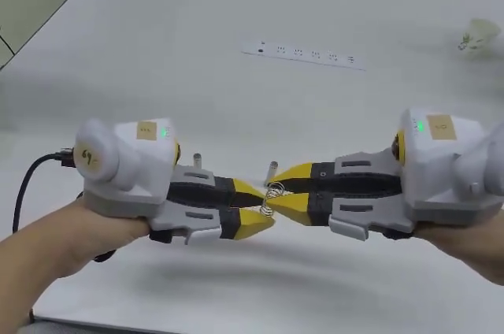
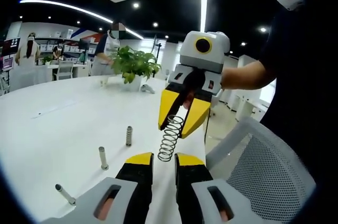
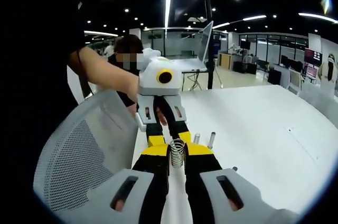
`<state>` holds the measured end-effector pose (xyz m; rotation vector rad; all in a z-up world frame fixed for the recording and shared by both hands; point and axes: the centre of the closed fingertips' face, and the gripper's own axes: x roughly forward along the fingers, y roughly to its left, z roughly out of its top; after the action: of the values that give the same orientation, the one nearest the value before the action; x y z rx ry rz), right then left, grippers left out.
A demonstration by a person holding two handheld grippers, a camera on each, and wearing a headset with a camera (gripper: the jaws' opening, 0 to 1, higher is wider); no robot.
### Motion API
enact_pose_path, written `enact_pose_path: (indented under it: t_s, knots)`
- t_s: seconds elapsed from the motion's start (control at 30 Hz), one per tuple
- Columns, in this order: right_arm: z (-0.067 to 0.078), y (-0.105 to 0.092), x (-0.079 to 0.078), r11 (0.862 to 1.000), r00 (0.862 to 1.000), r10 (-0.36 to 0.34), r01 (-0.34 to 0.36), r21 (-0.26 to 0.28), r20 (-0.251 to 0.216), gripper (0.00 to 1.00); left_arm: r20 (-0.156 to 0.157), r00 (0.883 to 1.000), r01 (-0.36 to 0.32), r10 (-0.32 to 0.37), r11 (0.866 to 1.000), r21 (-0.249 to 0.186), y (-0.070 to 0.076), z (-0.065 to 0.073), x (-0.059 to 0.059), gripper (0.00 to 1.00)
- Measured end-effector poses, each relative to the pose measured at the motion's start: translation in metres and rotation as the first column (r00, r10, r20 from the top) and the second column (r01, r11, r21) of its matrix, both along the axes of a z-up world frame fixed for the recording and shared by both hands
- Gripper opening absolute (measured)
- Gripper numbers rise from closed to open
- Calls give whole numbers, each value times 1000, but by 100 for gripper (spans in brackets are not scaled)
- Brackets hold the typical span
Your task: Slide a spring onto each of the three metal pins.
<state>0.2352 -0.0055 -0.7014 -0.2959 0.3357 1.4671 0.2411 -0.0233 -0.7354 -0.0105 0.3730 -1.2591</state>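
Right gripper [image 3: 177,154] jaws clamp the light, squashy spring [image 2: 170,137] by 1 end — pinch gently there — can't tell if left gripper [image 2: 165,157] jaws grip it.

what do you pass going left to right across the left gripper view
nearest pin → middle pin → farthest pin → spring → mesh chair back

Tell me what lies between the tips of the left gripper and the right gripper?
A spring spans the gap, clamped in the right gripper, its other end at the tips of the left gripper; the left gripper view shows it.
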Motion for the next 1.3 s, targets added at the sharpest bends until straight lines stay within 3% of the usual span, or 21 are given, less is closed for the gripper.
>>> enact_pose_path:
  t_s: [0.33,0.77,0.87,1.1,1.3]
  knots:
    - [-11,-5,8,999,999,-25,26,-41,38,8,1,999,-51,51,998,42,18,-5,4,20]
    - [-13,-4,12,998,998,-41,43,-41,51,8,-9,991,-132,133,989,65,44,-8,7,35]
    - [-15,-5,15,997,997,-53,55,-45,57,8,1,990,-140,141,987,83,52,-10,6,38]
    - [-16,-8,21,996,996,-74,77,-44,58,8,6,973,-229,229,969,95,86,-12,14,48]
    - [-20,-9,23,995,995,-90,93,-46,53,8,7,964,-264,265,958,115,99,-17,16,56]
